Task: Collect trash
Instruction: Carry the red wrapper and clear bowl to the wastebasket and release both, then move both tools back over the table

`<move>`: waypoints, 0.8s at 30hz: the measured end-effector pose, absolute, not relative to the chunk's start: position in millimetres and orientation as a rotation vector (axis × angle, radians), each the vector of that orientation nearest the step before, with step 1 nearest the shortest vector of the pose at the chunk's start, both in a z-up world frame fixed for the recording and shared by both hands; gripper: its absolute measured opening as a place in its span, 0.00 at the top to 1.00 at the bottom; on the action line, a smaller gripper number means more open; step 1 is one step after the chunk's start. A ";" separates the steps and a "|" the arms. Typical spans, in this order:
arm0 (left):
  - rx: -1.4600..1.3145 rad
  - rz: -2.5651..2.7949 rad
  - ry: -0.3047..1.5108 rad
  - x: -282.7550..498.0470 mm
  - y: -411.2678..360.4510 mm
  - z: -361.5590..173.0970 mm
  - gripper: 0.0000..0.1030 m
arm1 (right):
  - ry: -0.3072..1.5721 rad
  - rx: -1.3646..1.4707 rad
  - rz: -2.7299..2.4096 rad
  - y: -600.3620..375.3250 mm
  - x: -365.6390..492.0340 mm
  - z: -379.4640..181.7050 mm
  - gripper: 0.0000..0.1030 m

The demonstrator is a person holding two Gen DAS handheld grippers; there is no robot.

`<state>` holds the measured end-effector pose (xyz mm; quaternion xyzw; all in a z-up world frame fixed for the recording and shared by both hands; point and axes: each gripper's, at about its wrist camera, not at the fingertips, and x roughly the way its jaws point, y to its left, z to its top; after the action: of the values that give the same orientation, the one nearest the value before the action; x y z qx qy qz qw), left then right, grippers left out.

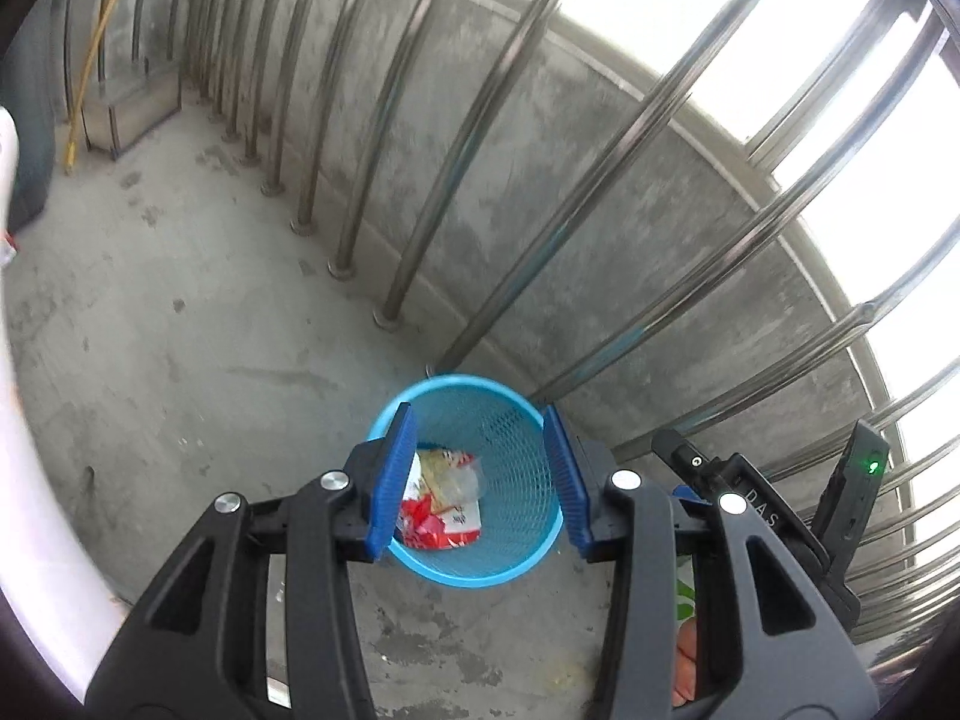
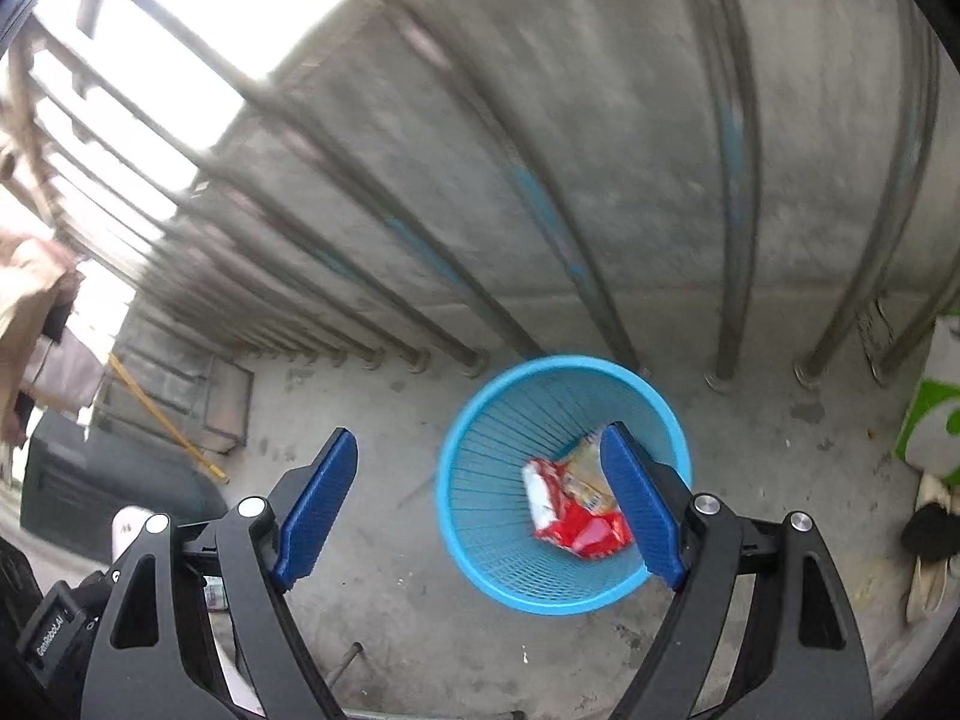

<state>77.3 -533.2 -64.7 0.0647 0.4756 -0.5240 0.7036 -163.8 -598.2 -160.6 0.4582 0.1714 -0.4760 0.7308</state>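
A red, white and yellow crinkled wrapper (image 1: 441, 498) lies at the bottom of the blue mesh basket (image 1: 528, 564) beside the railing (image 1: 480, 138). Left gripper (image 1: 480, 480) partly spread, right gripper (image 2: 486, 504) wide, both empty above the basket.

Blue mesh bin (image 1: 516, 480) upright on concrete floor, below and ahead of the left hand-held gripper (image 1: 480, 480); red-yellow snack wrappers (image 1: 444, 498) crumpled at its bottom.

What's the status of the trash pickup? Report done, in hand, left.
Done: red and yellow wrappers lie inside the blue basket. In hand: nothing; the left gripper and right gripper both have open, empty jaws. Left: no loose trash clearly shows on the concrete floor.
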 end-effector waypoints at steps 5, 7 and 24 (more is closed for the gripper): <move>0.168 -1.142 0.971 70.0 -500.7 -26.0 0.58 | 0.370 0.888 -0.966 -568.5 -144.5 -117.3 0.21; 0.181 -1.123 0.918 67.4 -480.3 -5.5 0.57 | 0.373 0.849 -0.918 -554.4 -136.6 -99.9 0.21; -0.067 -0.886 0.791 93.0 -198.9 90.6 0.47 | 0.496 0.577 -0.386 -388.8 -26.6 -24.5 0.21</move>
<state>93.0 -198.9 90.6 -0.0317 0.3727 -0.4173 0.8282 -26.6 -388.8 -24.5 0.2798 0.2404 -0.1870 0.9105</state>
